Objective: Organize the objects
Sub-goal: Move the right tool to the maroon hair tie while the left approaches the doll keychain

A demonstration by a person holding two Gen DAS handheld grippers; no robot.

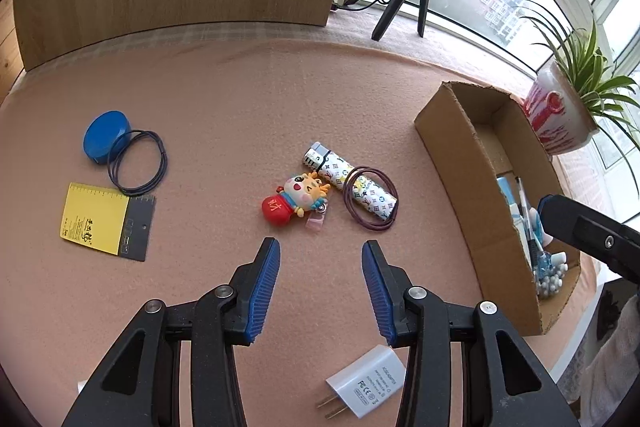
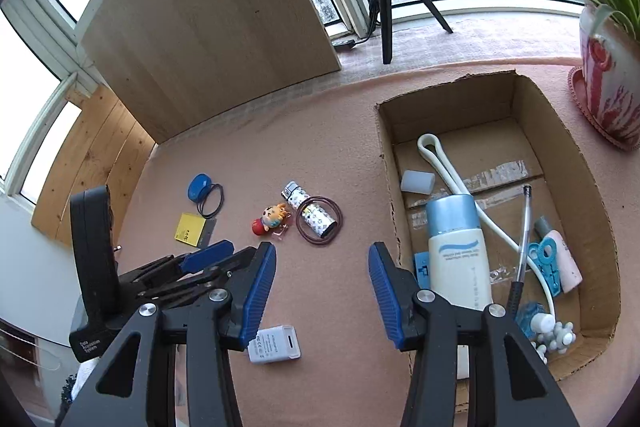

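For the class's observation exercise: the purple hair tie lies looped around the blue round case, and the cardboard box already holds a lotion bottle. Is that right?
Not quite. The purple hair tie loops around the patterned lighter, as the left wrist view shows. The cardboard box does hold a lotion bottle.

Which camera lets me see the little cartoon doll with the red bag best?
The left wrist view. There the cartoon doll lies close ahead of the open left gripper, big enough to show its face and red bag. The right wrist view shows the same doll smaller and farther off, beside the patterned lighter.
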